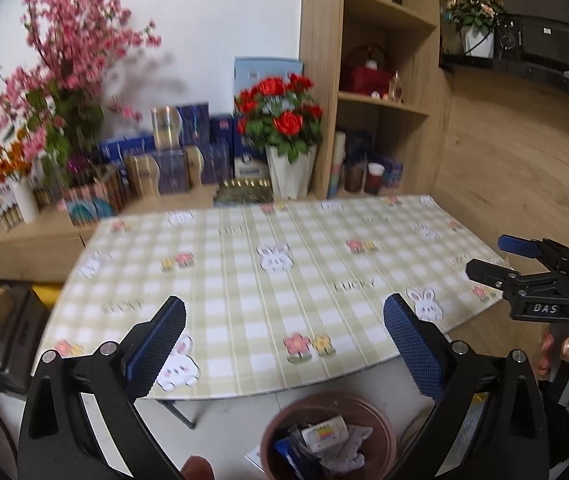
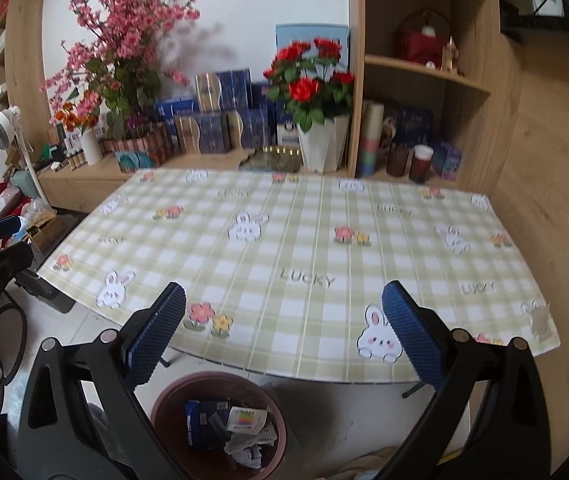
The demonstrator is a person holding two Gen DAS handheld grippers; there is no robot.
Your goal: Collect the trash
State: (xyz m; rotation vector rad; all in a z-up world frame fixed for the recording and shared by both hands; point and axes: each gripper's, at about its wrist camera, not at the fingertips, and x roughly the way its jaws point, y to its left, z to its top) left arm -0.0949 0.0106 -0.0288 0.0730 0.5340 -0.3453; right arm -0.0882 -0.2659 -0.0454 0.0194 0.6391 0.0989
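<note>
Seemingly the collecting is winding down: both the left gripper and the right gripper are hanging spread wide and gripping nothing, the trash is lying in the bin below the table's near edge, and the next move is looking for leftovers.

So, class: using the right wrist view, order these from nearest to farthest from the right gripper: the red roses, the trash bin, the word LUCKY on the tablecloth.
1. Trash bin, on the floor just below the right gripper.
2. LUCKY, mid-tablecloth, ahead.
3. Red roses, behind the table's far edge.
</note>
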